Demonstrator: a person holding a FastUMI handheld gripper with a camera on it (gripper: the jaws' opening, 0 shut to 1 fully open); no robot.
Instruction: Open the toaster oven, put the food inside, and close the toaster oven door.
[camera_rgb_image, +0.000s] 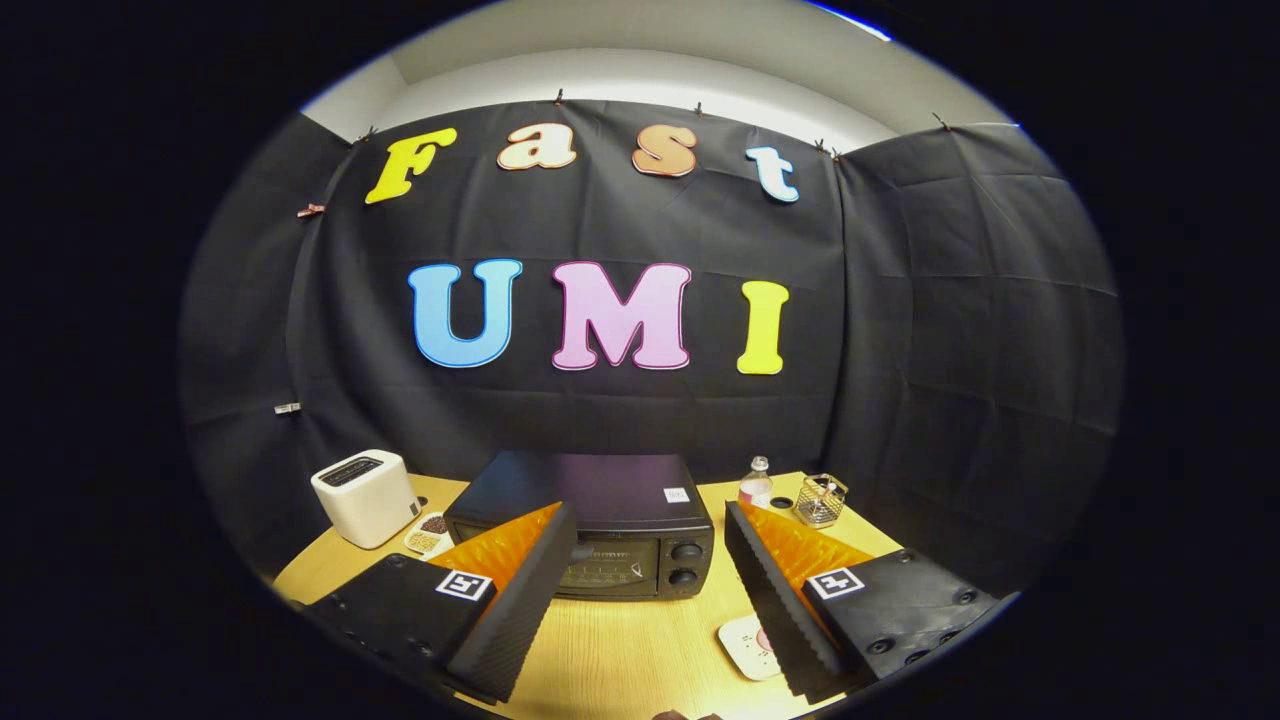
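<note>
Gripper (648, 560) up close, fingers spread wide, nothing held, hanging over the table (610, 650). Small white plate (745, 645) just inside the right finger, something pinkish on it, probably the food, half hidden so hard to tell. Straight ahead between the fingers: oven (600, 525), door shut, two knobs on the right of its front. Further out, toaster (365, 495) off to the left, bottle (756, 483) and wire basket (820, 500) to the right. Looks like step one, nothing opened yet. Next up, probably: drop down, move forward, hook the door's top edge, pull it down.
</note>
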